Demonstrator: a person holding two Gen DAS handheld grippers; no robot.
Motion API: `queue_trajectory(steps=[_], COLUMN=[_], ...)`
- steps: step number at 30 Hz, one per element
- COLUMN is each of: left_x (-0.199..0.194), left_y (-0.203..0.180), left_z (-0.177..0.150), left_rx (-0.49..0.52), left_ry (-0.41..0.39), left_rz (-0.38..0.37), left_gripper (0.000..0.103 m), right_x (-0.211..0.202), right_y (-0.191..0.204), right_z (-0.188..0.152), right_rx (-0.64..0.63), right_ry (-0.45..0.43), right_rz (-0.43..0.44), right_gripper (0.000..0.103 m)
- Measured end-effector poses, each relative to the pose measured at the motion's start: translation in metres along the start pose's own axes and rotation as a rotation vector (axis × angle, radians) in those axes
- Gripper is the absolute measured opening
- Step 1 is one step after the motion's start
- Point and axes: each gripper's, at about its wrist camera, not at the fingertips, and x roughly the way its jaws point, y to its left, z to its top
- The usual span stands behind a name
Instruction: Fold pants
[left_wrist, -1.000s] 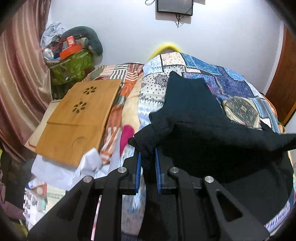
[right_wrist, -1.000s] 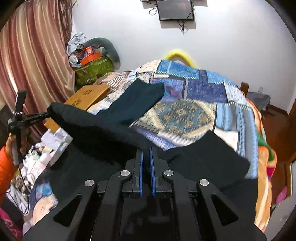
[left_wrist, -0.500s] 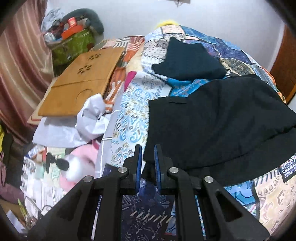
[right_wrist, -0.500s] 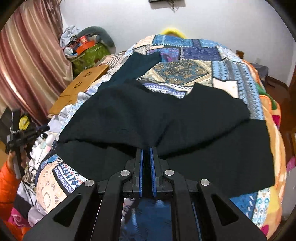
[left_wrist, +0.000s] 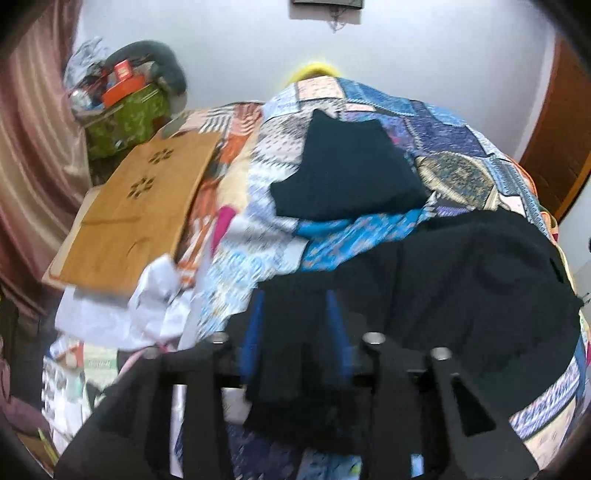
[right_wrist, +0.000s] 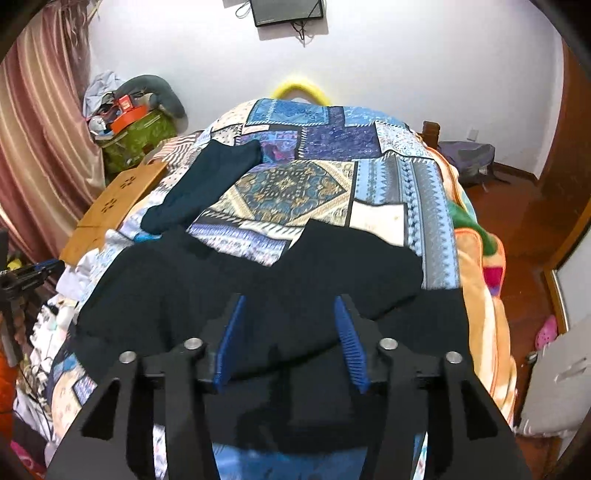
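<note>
Black pants lie folded over themselves across the near part of a patchwork quilt. In the left wrist view the same pants fill the lower right. My left gripper is at their near left corner. Its jaws are opening, and a blurred flap of black cloth sits loose between the blue pads. My right gripper hovers over the near edge of the pants. Its jaws are opening too, with the pads clear of the cloth beneath.
A second dark, folded garment lies farther up the bed. Left of the bed are a wooden lap table, white crumpled sheets and a green bag piled with clutter. An orange blanket hangs off the right edge.
Both grippers held the pants' edge raised, brought it down toward the near side of the bed, then went from shut to open. The cloth now lies on the lower layer.
</note>
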Motion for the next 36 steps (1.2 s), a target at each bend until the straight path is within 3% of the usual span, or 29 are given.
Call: queue_trajectory(steps=[1,3,4,11,21,23,25,26,28,32,36], left_x=[0.004,0.012,0.017,0.051,0.108,0.117,0.124,0.126,0.132,0.134,0.112], left_y=[-0.007,-0.018,-0.024,-0.062,-0.080,-0.082,-0.082,-0.081,-0.082,-0.087,-0.090], left_z=[0.008,0.020,0.027,0.063,0.076,0.074,0.070,0.070,0.068,0.069,0.071], left_rx=[0.007,0.019,0.030,0.099,0.110,0.113,0.107,0.106,0.109,0.124,0.135], left_ry=[0.002,0.008,0.009,0.038,0.091,0.109,0.125,0.131,0.139,0.152,0.132], left_rz=[-0.004,-0.015,-0.026,-0.094,-0.093,-0.087,-0.094,-0.097,-0.086,-0.045,-0.054], left_gripper=[0.064,0.076,0.078,0.085,0.086,0.086,0.086,0.086,0.086,0.086,0.086], right_x=[0.005,0.019,0.027,0.090,0.184,0.197,0.197,0.195,0.191,0.179,0.136], right_y=[-0.002,-0.006,-0.008,-0.018,-0.028,-0.029,-0.026,-0.026,-0.027,-0.027,-0.040], right_z=[0.005,0.016,0.021,0.051,0.078,0.075,0.071,0.069,0.065,0.063,0.072], right_rx=[0.001,0.000,-0.005,0.003,-0.043,-0.069,-0.103,-0.109,-0.106,-0.106,-0.073], right_ry=[0.006,0.023,0.033,0.103,0.225,0.255,0.250,0.246,0.241,0.225,0.138], right_rz=[0.002,-0.005,-0.010,0.007,0.018,-0.004,-0.009,-0.009,-0.003,-0.020,-0.036], right_gripper=[0.051,0.051,0.051,0.051,0.051,0.038,0.033,0.019,0.013,0.010,0.009])
